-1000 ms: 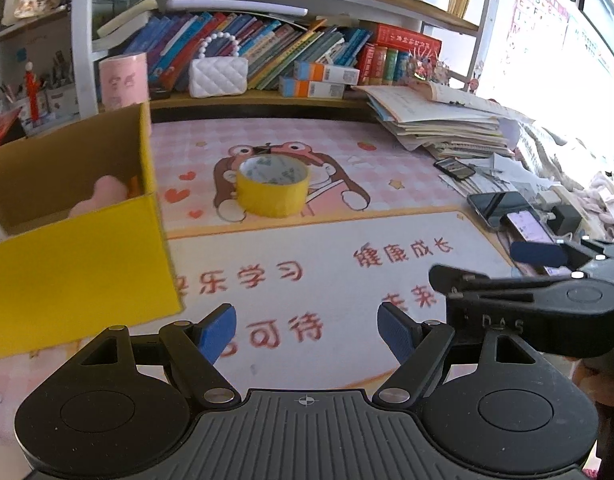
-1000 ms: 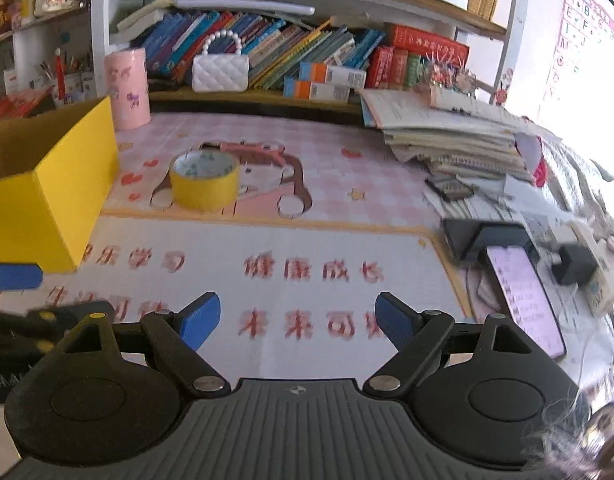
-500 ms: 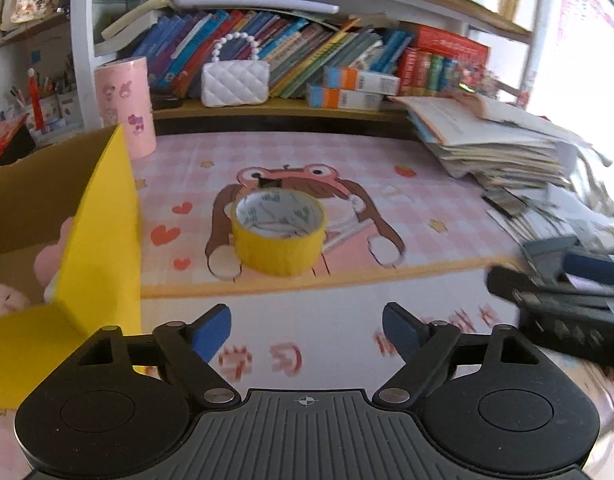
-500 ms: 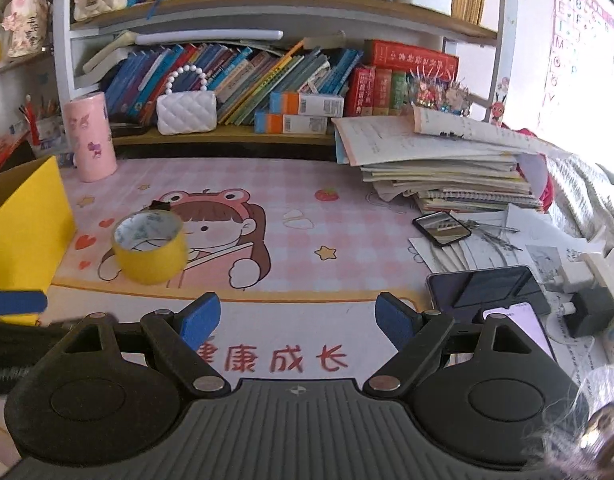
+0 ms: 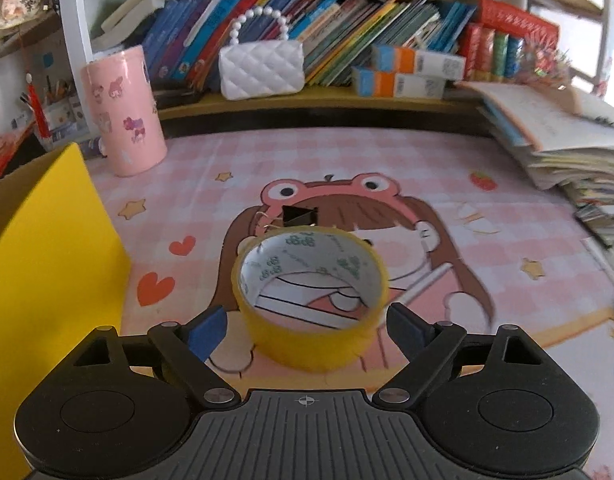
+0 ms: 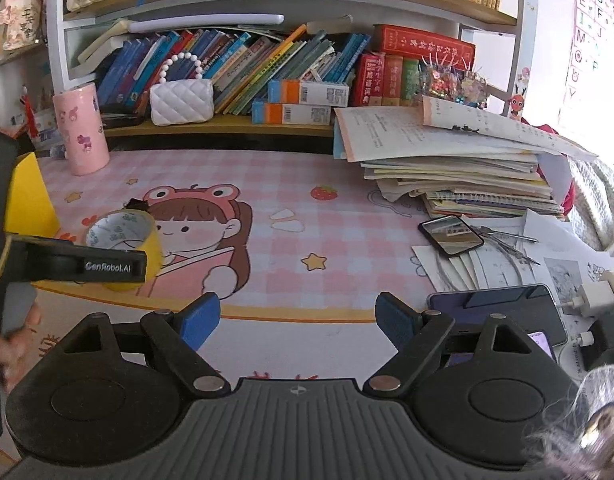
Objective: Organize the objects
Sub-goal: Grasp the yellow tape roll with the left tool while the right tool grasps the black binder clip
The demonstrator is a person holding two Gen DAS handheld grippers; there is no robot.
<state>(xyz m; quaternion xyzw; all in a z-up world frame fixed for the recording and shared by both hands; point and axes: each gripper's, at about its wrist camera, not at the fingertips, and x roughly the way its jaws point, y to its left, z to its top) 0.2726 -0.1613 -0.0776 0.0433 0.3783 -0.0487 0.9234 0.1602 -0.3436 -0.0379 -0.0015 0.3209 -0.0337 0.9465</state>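
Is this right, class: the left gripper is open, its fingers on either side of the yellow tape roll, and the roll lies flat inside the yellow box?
Not quite. The left gripper is open with its fingers flanking the yellow tape roll, but the roll lies flat on the pink desk mat, beside the yellow box, not in it. The left wrist view shows this.

I am at a child's study desk at home. A pink cartoon desk mat (image 6: 307, 216), crammed wooden bookshelf (image 6: 267, 128) and stacked paper workbooks (image 6: 467, 176) surround me.
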